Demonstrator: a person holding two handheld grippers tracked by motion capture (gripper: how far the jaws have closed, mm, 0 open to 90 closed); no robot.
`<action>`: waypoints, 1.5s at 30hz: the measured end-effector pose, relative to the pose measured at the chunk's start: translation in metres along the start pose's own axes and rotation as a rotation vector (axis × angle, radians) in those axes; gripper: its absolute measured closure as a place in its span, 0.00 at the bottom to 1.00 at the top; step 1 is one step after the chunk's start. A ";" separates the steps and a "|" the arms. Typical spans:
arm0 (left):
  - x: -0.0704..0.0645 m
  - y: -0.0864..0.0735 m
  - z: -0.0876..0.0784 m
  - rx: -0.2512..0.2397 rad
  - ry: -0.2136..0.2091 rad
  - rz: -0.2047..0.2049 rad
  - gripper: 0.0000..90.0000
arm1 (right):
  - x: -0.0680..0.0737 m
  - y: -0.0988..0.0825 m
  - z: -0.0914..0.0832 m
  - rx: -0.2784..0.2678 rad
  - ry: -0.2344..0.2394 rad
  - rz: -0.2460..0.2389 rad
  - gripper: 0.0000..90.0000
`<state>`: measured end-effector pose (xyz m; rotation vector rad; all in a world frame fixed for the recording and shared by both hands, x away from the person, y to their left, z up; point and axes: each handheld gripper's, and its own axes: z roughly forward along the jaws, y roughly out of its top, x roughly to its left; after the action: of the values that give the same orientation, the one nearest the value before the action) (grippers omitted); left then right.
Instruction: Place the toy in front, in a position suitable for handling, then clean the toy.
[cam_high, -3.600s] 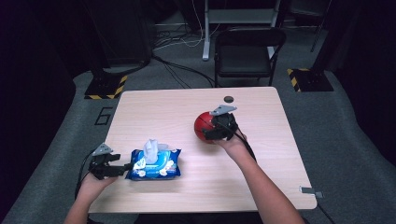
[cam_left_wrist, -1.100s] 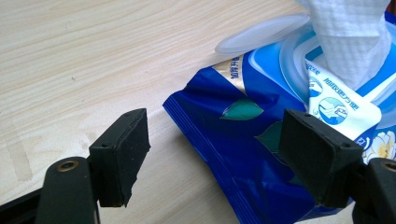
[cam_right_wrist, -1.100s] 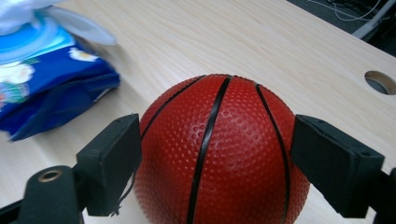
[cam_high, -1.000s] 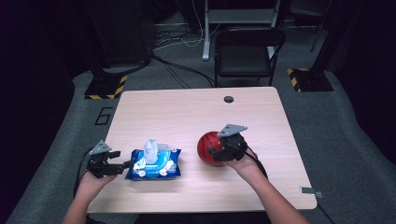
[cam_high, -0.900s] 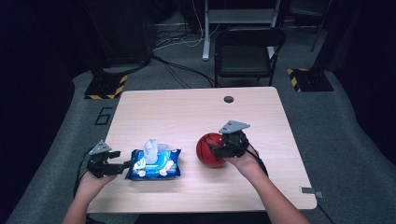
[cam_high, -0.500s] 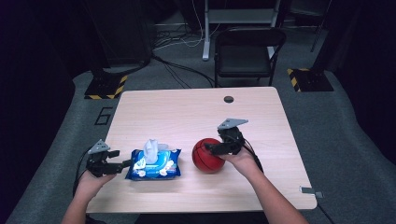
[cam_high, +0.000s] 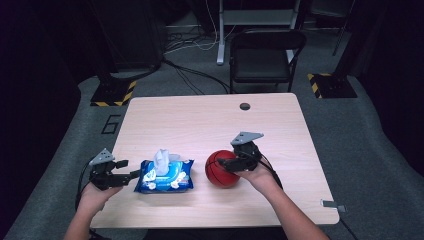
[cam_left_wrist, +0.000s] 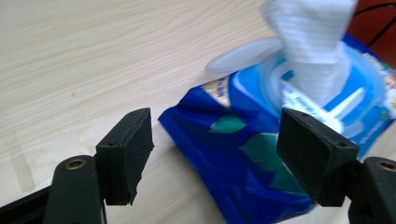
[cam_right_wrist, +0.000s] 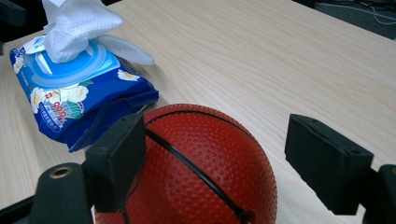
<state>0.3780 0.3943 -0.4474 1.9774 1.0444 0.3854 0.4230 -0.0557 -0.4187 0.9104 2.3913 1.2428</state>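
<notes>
Two grippers over tabletop (cam_high: 200, 120). Right gripper (cam_high: 235, 162) at small red basketball (cam_high: 221, 168), ball resting on tabletop just right of wipes pack (cam_high: 165, 176). In right gripper view, left finger (cam_right_wrist: 119, 161) against ball, right one standing clear of it; fingers have just been closing slightly, ball between them, not clamped. Left gripper (cam_high: 122, 172) at pack's left end, fingers (cam_left_wrist: 128, 154) wide, pack corner between them, pads apart from it. White wipe (cam_high: 161, 161) sticks up from pack's open lid.

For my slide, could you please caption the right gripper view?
Right gripper open over a red ball, wipes pack beyond on the table.
</notes>
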 end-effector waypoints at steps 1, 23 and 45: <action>0.000 0.000 0.000 0.000 0.000 0.000 0.30 | 0.000 0.000 0.000 0.000 0.000 0.000 0.22; -0.045 0.042 0.051 0.030 -0.127 0.040 0.26 | -0.002 0.002 0.007 -0.010 0.020 0.009 0.22; -0.050 0.046 0.051 0.034 -0.106 0.111 0.92 | -0.001 0.004 0.010 -0.017 0.022 -0.001 0.22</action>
<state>0.4028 0.3136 -0.4359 2.0687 0.8827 0.3199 0.4302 -0.0483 -0.4217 0.8953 2.3936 1.2778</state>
